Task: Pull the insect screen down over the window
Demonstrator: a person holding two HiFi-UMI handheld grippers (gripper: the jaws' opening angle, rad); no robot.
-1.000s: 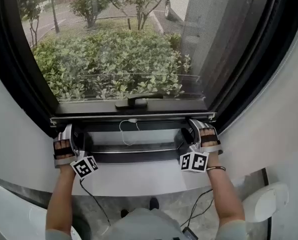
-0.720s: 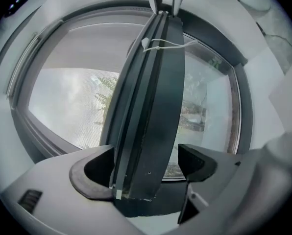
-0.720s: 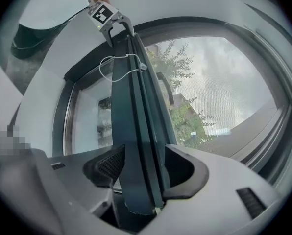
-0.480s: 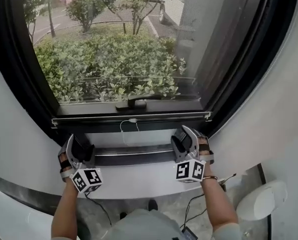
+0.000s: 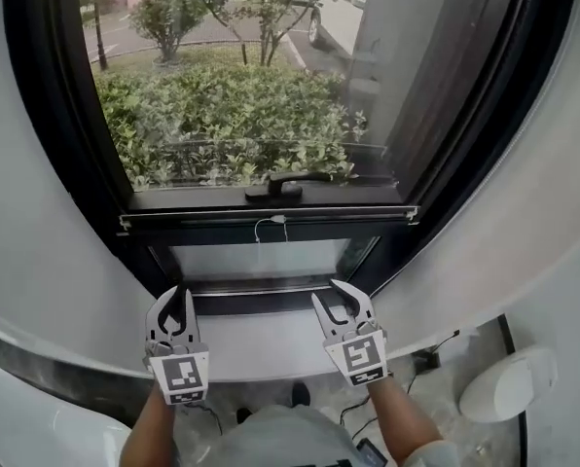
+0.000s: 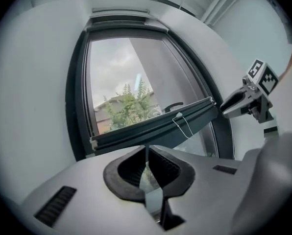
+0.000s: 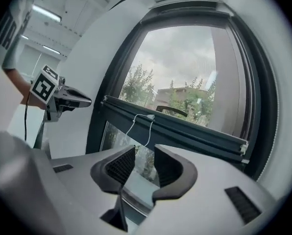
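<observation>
The insect screen's dark bottom bar (image 5: 271, 218) lies low across the window, its mesh covering the glass above. A white pull cord (image 5: 271, 228) hangs from the bar's middle. Both grippers are held off the window, over the sill. My left gripper (image 5: 171, 305) has just been closing; its jaws are shut with nothing between them (image 6: 147, 153). My right gripper (image 5: 333, 298) has also been closing, but a gap remains between its pads, which hold nothing (image 7: 144, 163). The bar (image 6: 156, 125) (image 7: 185, 129) and the cord (image 6: 183, 125) (image 7: 144, 124) show in both gripper views.
A black window handle (image 5: 290, 182) sits behind the mesh just above the bar. A lower glass pane (image 5: 271, 259) is below it, then the white sill (image 5: 261, 346). White rounded objects stand at the lower left (image 5: 18, 416) and lower right (image 5: 509, 387). Cables trail on the floor.
Both grippers have drawn back from under the bar's ends toward me and rolled upright. Their jaws have narrowed, the left's down to shut. The bar has stayed low.
</observation>
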